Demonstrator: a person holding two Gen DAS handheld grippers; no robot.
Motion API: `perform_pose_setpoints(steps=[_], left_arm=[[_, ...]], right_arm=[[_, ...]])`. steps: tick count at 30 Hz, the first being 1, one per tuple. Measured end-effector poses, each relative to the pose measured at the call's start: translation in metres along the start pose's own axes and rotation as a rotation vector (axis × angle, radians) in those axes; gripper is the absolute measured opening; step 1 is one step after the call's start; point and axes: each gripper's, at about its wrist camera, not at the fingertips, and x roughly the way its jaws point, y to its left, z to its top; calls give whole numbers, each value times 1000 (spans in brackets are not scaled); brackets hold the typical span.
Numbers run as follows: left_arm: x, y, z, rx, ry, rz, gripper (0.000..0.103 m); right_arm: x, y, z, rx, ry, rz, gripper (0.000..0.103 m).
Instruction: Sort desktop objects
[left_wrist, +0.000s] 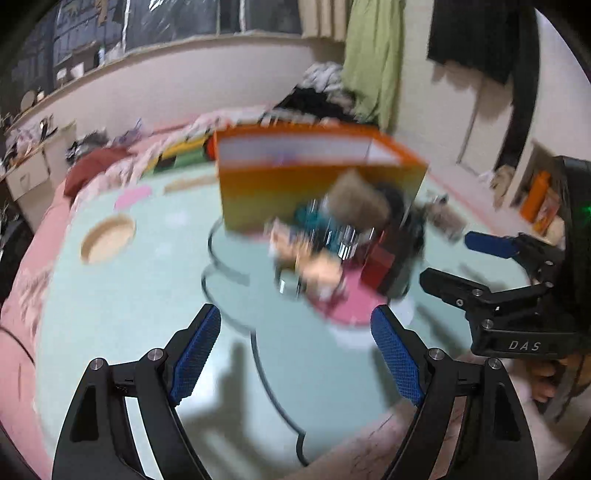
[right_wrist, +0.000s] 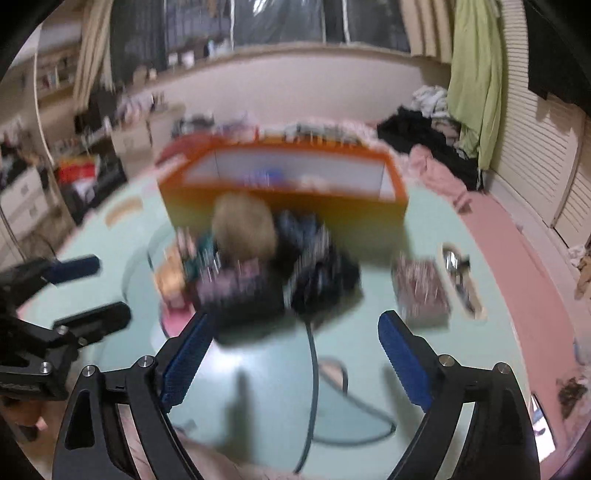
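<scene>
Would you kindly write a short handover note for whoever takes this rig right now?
Left gripper: open, empty, above the pale green tabletop.
Right gripper: open, empty, alongside it.
Things: a blurred pile of small desktop objects lies in front of the orange open-topped box; a patterned flat item lies apart, right of the pile.
Done: cannot tell; something small seems to lie inside the box.
Left: the pile is unsorted.

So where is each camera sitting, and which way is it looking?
Left wrist view: sits on the left claw, looking forward and down at the orange box and the blurry pile; the right claw shows at the right edge.
Right wrist view: sits on the right claw, facing the same box; the left claw shows at the left edge.
Both share the box, the pile and the mint mat.
</scene>
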Motion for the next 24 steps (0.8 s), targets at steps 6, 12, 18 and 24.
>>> perform_pose_setpoints(steps=[6, 12, 18, 24], left_arm=[[20, -17, -8, 60, 39, 80, 89], [22, -12, -11, 56, 25, 81, 89], [18, -16, -11, 61, 18, 80, 89], [17, -16, -11, 60, 18, 81, 89]], right_arm=[[27, -6, -12, 21, 112, 13, 103], [27, -8, -14, 17, 95, 15, 103], [27, -12, -15, 1, 70, 33, 103], [26, -12, -14, 1, 70, 33, 103]])
